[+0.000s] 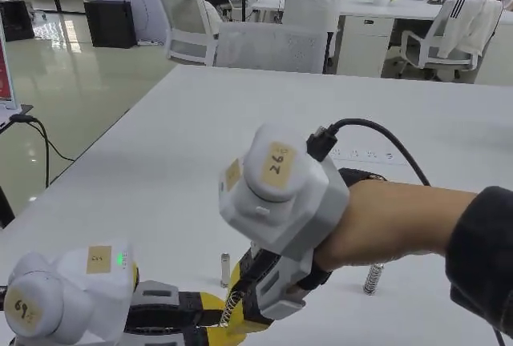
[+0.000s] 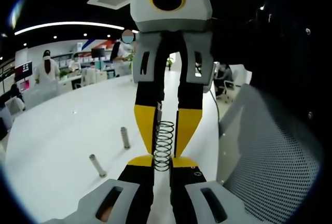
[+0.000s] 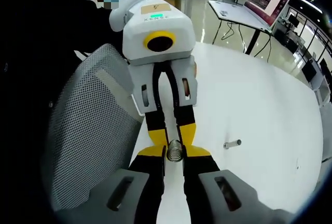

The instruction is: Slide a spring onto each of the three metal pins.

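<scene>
White table (image 1: 160, 162) lay beneath the work. Over the table, left gripper (image 2: 162, 163) and right gripper (image 3: 175, 154) met tip to tip, both clamped on one spring (image 2: 164, 141). Two pins (image 2: 125, 137) (image 2: 97, 165) stood bare on the table.

The head view looks forward and down from close above the left gripper (image 1: 210, 319) and right gripper (image 1: 239, 302) over the table (image 1: 240, 122). Each gripper view faces the other gripper head-on, very near; all three share the spring (image 1: 231, 307).
</scene>
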`<action>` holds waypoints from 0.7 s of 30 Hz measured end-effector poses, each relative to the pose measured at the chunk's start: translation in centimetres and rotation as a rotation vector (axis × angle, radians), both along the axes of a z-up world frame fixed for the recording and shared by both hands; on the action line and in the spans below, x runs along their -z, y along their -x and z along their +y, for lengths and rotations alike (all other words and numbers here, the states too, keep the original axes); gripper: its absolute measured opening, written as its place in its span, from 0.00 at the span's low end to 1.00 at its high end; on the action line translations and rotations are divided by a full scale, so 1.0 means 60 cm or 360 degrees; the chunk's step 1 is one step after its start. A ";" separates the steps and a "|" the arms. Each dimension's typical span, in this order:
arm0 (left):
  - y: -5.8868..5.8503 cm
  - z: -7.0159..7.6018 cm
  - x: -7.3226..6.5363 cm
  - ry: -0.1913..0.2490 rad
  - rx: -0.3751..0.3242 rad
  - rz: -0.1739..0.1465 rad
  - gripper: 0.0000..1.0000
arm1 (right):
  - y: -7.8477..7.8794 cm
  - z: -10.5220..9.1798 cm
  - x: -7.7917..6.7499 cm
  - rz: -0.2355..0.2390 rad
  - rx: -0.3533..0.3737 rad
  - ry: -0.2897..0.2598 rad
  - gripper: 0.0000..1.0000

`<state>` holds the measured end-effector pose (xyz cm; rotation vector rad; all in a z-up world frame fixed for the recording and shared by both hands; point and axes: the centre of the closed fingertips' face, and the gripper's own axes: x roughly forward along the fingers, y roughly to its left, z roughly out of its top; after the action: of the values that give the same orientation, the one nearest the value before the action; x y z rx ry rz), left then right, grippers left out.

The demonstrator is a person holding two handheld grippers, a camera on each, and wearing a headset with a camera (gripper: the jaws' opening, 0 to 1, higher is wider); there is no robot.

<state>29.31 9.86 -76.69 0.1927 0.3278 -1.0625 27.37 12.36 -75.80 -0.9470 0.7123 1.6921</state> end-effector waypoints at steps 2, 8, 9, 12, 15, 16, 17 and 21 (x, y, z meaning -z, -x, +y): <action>0.000 -0.001 0.000 0.0005 0.0002 0.0000 0.02 | -0.002 0.000 0.000 -0.0007 0.0003 -0.0003 0.09; -0.002 0.001 0.002 0.0014 -0.0008 0.0018 0.03 | -0.003 0.001 0.002 -0.0001 0.0009 0.0014 0.08; -0.003 0.002 0.003 0.0017 -0.0011 0.0024 0.03 | -0.003 0.001 0.002 -0.0002 0.0009 0.0015 0.08; -0.004 0.006 0.004 0.0021 -0.0029 0.0036 0.05 | -0.006 0.004 0.001 -0.0009 0.0007 0.0013 0.08; -0.004 0.008 0.006 0.0026 -0.0042 0.0044 0.07 | -0.008 0.006 0.000 -0.0015 0.0008 0.0013 0.08; -0.004 0.009 0.008 0.0031 -0.0049 0.0050 0.08 | -0.008 0.006 0.000 -0.0016 0.0007 0.0012 0.08; -0.004 0.011 0.009 0.0034 -0.0056 0.0054 0.09 | -0.008 0.006 0.000 -0.0017 0.0006 0.0012 0.08; -0.004 0.020 0.016 0.0041 -0.0094 0.0076 0.13 | -0.012 0.004 0.003 -0.0033 0.0006 0.0027 0.08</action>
<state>29.56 11.06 -77.68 0.1341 0.3605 -1.0136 28.12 12.60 -76.00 -0.9729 0.7155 1.6728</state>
